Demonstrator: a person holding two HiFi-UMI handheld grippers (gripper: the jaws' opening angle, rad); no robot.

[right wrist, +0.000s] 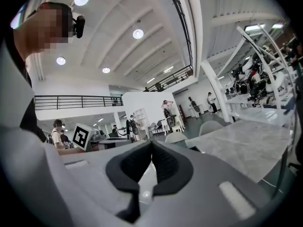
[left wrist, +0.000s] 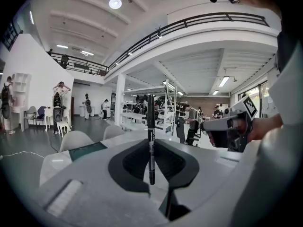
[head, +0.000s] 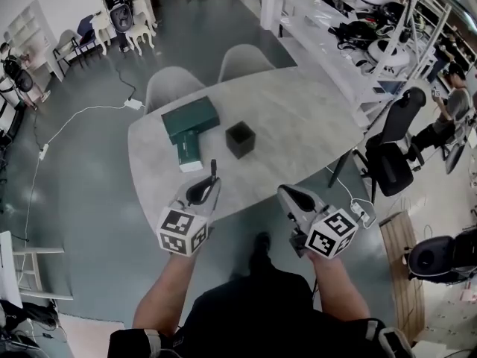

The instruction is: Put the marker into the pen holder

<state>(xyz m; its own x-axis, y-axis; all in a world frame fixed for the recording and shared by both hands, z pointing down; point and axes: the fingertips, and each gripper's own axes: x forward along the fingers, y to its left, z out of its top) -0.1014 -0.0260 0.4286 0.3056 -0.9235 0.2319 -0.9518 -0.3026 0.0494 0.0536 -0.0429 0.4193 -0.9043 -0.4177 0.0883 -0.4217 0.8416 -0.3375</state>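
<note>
L gripper (left wrist: 151, 148) pinching slim black marker pen (left wrist: 150, 126) approx mid-barrel, upright, over near edge of pale grey table (head: 313, 125). Marker prob. light, stiff, smooth plastic; may pivot, so keep firm mid-barrel hold. Black square pen holder (head: 240, 139) stands apart, ahead. R gripper (right wrist: 151, 148) pressed together, empty.

This is a large open-plan robotics lab or workshop. A high white ceiling with round lights (left wrist: 115, 3) spans two levels, and a mezzanine with a black railing (left wrist: 189, 25) runs above the floor. Long white workbenches (head: 320, 51) and racks carry dark machine parts (head: 358, 32), and people (left wrist: 191, 119) stand working nearby. A power cable (head: 97, 108) trails over the grey floor, near a pale meeting table (head: 298, 118) and a black office chair (head: 395, 155).
</note>
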